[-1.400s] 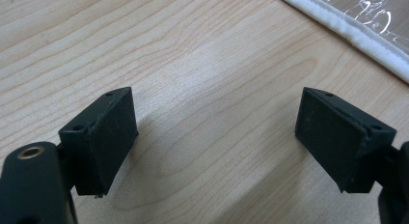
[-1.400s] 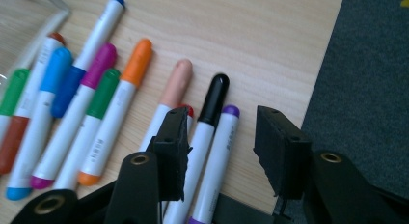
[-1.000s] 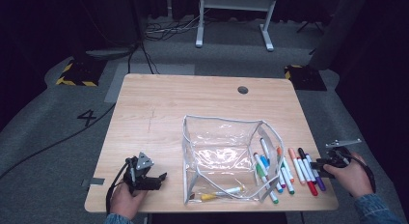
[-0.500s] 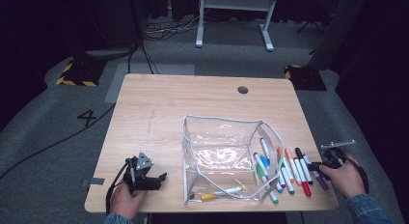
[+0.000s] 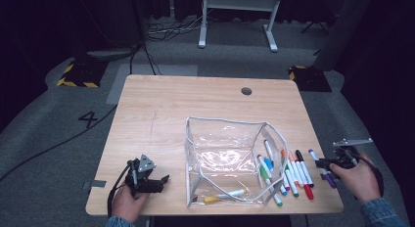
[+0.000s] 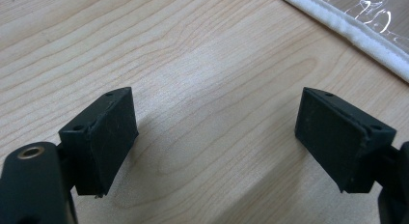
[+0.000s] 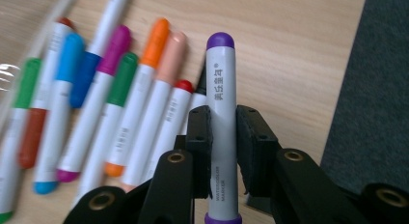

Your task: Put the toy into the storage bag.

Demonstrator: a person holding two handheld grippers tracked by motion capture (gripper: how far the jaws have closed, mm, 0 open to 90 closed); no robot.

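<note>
My right gripper is shut on a purple-capped white marker; its jaws have just been closing on it. It holds the marker a little above the table's right edge, and in the high view the right gripper stands just right of the marker row. A clear plastic pouch stands open at the table's middle front, with a yellow marker lying inside. My left gripper rests open on the wood at the front left. Its left gripper view shows the left gripper with bare wood between its fingers.
Several coloured markers lie side by side on the wooden table between pouch and right hand. The pouch's white edge lies just beyond the left gripper. A cable hole sits at the back. The table's right edge drops to grey floor.
The right gripper's jaws closed on the purple marker and the hand rose a little with it, off the end of the row. The left gripper stayed where it was.
</note>
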